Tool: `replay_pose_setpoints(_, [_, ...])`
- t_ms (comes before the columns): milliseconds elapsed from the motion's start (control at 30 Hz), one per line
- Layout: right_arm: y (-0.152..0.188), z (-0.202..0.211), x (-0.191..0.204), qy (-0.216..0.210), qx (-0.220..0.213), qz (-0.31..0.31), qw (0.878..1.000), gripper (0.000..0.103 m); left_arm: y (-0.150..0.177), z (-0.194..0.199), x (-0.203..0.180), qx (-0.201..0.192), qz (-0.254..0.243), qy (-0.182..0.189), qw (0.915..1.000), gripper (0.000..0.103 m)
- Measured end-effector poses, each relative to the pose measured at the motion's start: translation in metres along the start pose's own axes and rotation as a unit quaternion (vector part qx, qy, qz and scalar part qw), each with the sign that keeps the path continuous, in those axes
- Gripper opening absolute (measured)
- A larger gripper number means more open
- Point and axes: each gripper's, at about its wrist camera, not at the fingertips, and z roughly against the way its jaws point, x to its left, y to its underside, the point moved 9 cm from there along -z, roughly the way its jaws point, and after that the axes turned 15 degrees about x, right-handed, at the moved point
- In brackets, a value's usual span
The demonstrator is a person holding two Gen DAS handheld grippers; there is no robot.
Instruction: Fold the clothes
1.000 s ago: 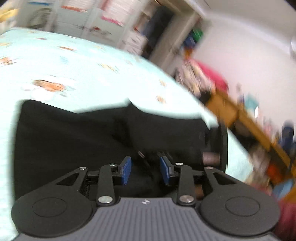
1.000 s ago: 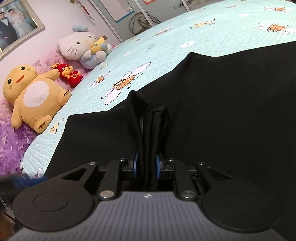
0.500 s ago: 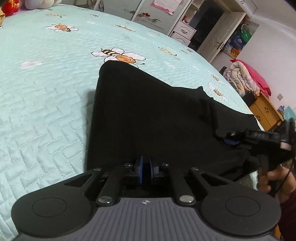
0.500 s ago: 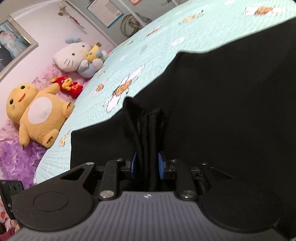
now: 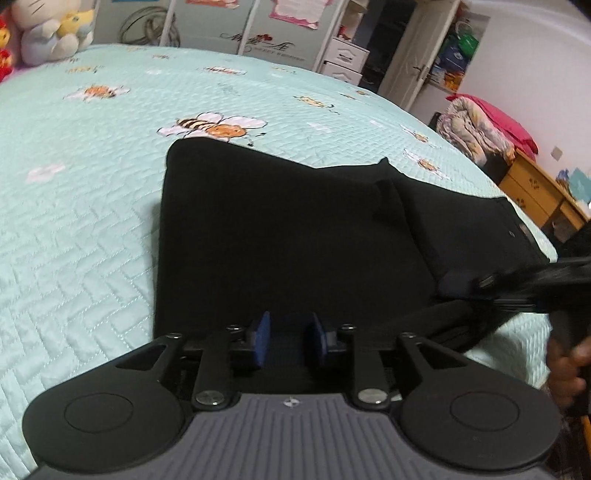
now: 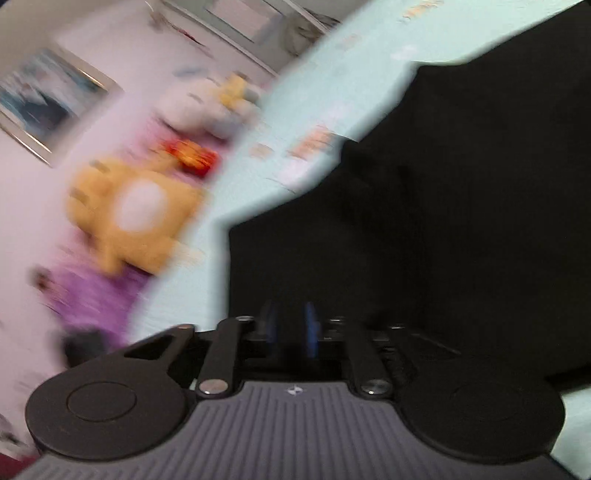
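A black garment (image 5: 295,229) lies folded flat on the pale green quilted bed (image 5: 92,166). My left gripper (image 5: 290,334) stands open at the garment's near edge, its blue pads apart with only flat cloth under the gap. In the left wrist view my right gripper (image 5: 465,284) is a blur over the garment's right edge, held by a hand (image 5: 565,369). The right wrist view is smeared: my right gripper (image 6: 290,321) sits over the black garment (image 6: 443,221) with its pads slightly apart. Whether cloth is pinched between them is hidden by the blur.
Plush toys (image 5: 48,33) sit at the head of the bed, among them a yellow one (image 6: 136,210). Wardrobe doors (image 5: 258,26) stand beyond the far edge. A wooden dresser (image 5: 535,188) and piled bedding (image 5: 480,129) are at the right.
My left gripper, shut at the garment's near edge half a second ago, has opened. The right wrist view has swung and blurred, and the upright fold in its jaws no longer shows clearly.
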Motion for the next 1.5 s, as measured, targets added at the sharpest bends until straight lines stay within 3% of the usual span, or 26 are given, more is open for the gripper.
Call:
replay_pose_setpoints(67, [0.003, 0.000, -0.017, 0.032, 0.010, -0.002, 0.999, 0.000, 0.000, 0.015, 0.003, -0.017, -0.004, -0.006, 0.9998, 0.032])
replay_pose_setpoints(100, [0.001, 0.007, -0.011, 0.034, 0.000, 0.012, 0.999, 0.007, 0.000, 0.023, 0.004, -0.025, -0.006, -0.008, 0.9996, 0.033])
replay_pose_setpoints(133, [0.000, 0.015, -0.004, 0.034, -0.010, 0.026, 0.999, 0.019, 0.001, 0.031, 0.005, -0.033, -0.008, -0.011, 0.9994, 0.033])
replay_pose_setpoints(200, [0.003, 0.023, 0.025, 0.065, -0.016, 0.123, 0.990, 0.039, 0.001, 0.046, 0.008, -0.050, -0.012, -0.017, 0.9985, 0.035])
replay_pose_setpoints(300, [0.028, 0.011, 0.064, 0.137, 0.012, 0.289, 0.947, 0.041, 0.017, 0.060, 0.010, -0.052, -0.030, -0.043, 0.9973, 0.035])
replay_pose_setpoints(433, [0.065, -0.011, 0.081, 0.254, 0.037, 0.442, 0.859, 0.041, 0.044, 0.057, -0.001, -0.036, -0.089, -0.088, 0.9914, 0.038])
replay_pose_setpoints(533, [0.070, -0.016, 0.075, 0.307, 0.035, 0.473, 0.825, 0.041, 0.045, 0.055, -0.007, -0.043, -0.113, -0.108, 0.9868, 0.043])
replay_pose_setpoints(600, [0.065, -0.010, 0.069, 0.312, 0.033, 0.460, 0.831, 0.041, 0.040, 0.055, -0.009, -0.047, -0.113, -0.097, 0.9877, 0.045])
replay_pose_setpoints(667, [0.061, -0.005, 0.066, 0.302, 0.026, 0.434, 0.848, 0.041, 0.038, 0.055, -0.011, -0.050, -0.119, -0.095, 0.9870, 0.045])
replay_pose_setpoints(933, [0.056, -0.013, 0.061, 0.313, 0.023, 0.472, 0.824, 0.041, 0.037, 0.048, -0.030, -0.047, -0.157, -0.114, 0.9798, 0.047])
replay_pose_setpoints(1033, [0.065, -0.016, 0.063, 0.333, 0.032, 0.509, 0.793, 0.043, 0.035, 0.044, -0.030, -0.042, -0.157, -0.123, 0.9789, 0.048])
replay_pose_setpoints(1133, [0.063, -0.012, 0.059, 0.342, 0.044, 0.480, 0.807, 0.046, 0.032, 0.043, -0.029, -0.041, -0.150, -0.121, 0.9804, 0.049])
replay_pose_setpoints(1233, [0.050, -0.003, 0.049, 0.280, 0.053, 0.378, 0.881, 0.046, 0.031, 0.042, -0.030, -0.040, -0.148, -0.117, 0.9812, 0.050])
replay_pose_setpoints(1267, [0.047, -0.001, 0.046, 0.256, 0.051, 0.354, 0.898, 0.046, 0.031, 0.042, -0.031, -0.039, -0.149, -0.117, 0.9811, 0.051])
replay_pose_setpoints(1300, [0.045, 0.000, 0.044, 0.240, 0.048, 0.341, 0.907, 0.046, 0.031, 0.041, -0.032, -0.039, -0.150, -0.117, 0.9809, 0.052])
replay_pose_setpoints(1333, [0.042, 0.002, 0.042, 0.224, 0.045, 0.330, 0.916, 0.046, 0.031, 0.041, -0.032, -0.038, -0.150, -0.117, 0.9810, 0.053])
replay_pose_setpoints(1500, [0.038, 0.000, 0.038, 0.186, 0.037, 0.333, 0.924, 0.037, 0.034, 0.040, -0.031, -0.037, -0.155, -0.122, 0.9796, 0.055])
